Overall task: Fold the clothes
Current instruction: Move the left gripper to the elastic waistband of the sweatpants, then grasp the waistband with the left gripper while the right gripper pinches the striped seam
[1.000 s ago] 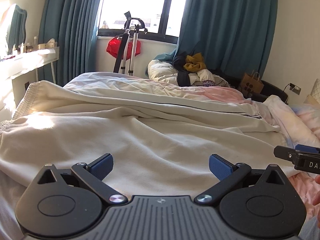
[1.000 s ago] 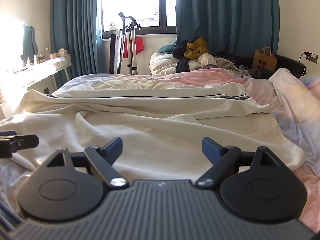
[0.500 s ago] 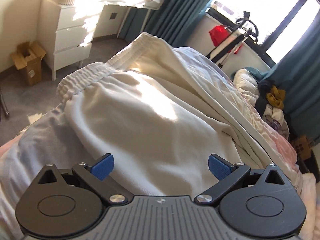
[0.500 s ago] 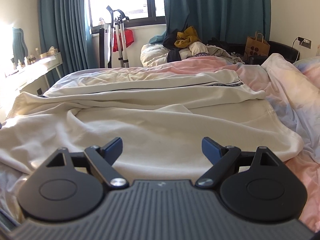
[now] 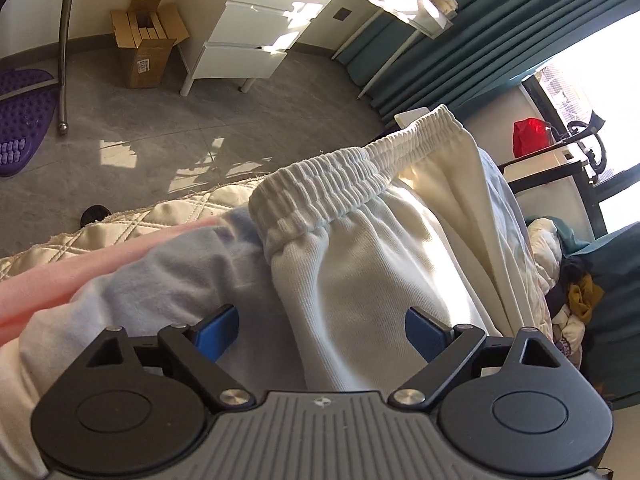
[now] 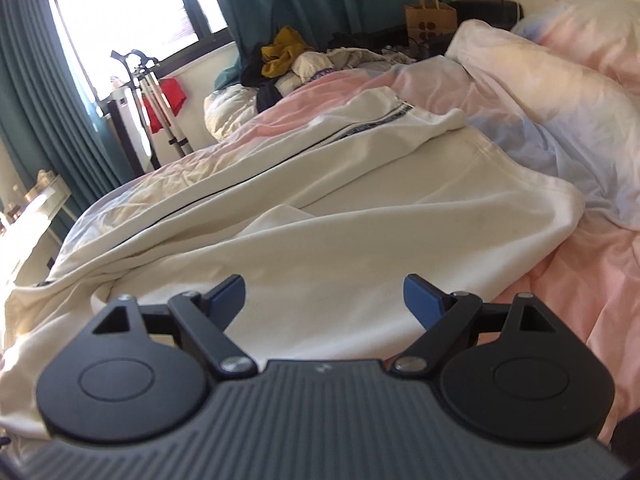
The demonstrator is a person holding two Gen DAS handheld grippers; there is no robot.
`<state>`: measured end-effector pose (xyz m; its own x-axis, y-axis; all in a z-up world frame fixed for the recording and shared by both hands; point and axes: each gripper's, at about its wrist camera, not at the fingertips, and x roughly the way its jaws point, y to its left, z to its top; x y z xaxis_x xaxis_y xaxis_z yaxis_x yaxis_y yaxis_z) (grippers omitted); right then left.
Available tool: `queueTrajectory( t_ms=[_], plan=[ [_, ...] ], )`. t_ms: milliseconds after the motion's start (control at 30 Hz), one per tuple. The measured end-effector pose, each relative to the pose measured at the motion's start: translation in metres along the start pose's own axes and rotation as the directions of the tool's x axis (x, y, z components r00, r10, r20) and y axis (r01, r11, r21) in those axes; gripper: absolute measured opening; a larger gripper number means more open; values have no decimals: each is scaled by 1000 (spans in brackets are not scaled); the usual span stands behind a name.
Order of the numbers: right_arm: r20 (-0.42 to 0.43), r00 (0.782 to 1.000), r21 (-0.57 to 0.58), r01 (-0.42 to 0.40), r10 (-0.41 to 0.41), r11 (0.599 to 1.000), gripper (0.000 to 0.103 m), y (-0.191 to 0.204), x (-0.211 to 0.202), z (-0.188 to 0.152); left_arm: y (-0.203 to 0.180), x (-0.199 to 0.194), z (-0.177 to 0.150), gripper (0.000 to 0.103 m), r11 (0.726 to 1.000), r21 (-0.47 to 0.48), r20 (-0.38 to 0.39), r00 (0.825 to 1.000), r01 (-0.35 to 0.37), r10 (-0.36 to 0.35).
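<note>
L gripper (image 5: 318,330) wide open, nothing held; it swung from facing the window to the bed edge, so cream pants' waistband (image 5: 340,178) now sits just ahead. R gripper (image 6: 324,294) also open, empty, tilted over pant legs (image 6: 360,224). Likely lining up grasps for 1st fold.

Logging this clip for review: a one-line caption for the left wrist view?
Open left gripper hovers over the elastic waistband end of cream sweatpants on the bed.
</note>
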<state>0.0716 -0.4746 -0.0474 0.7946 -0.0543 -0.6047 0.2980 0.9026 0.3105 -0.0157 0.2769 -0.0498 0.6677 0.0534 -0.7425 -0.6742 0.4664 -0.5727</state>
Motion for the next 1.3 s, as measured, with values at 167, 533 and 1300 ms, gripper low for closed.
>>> queueTrajectory(
  t_ms=[167, 533, 1300],
  plan=[
    [-44, 995, 69, 96, -93, 993, 88, -22, 27, 12, -3, 10, -3, 78, 1000, 5, 2, 1000, 15, -15],
    [26, 968, 550, 196, -251, 812, 88, -136, 28, 24, -13, 15, -6, 49, 992, -10, 21, 992, 123, -123],
    [211, 973, 759, -101, -95, 643, 5, -189, 20, 29, 14, -46, 9, 8, 913, -79, 81, 915, 401, -395]
  ],
)
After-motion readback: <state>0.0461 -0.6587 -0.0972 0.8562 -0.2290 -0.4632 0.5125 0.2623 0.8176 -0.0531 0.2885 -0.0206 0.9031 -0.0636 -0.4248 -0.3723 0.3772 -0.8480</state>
